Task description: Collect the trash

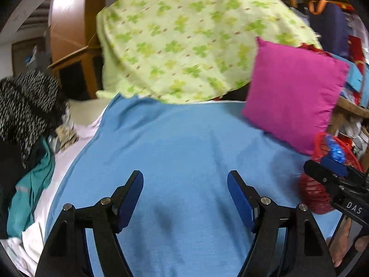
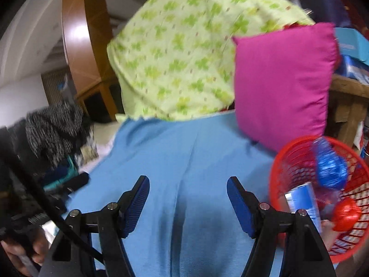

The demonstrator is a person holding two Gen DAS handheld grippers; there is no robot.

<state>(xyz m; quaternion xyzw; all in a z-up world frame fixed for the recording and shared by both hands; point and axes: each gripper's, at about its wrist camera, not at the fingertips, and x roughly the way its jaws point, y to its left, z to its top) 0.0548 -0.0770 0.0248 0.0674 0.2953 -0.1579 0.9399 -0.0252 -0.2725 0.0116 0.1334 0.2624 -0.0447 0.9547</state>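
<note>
Red mesh basket (image 2: pixel 293 159) on blue sheet; holds crumpled blue wrapper (image 2: pixel 329 168), blue can (image 2: pixel 304 200), red wad (image 2: pixel 346 212)

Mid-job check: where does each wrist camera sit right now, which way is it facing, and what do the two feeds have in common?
Left wrist: rides the left claw, open, facing forward over the blue sheet toward the pink cushion; the right claw intrudes at the right edge.
Right wrist: rides the right claw, open, facing the same way; the red basket, holding a blue crumpled wrapper and a can, sits to its right.
Shared: blue sheet, pink cushion, green patterned cloth, red basket.
</note>
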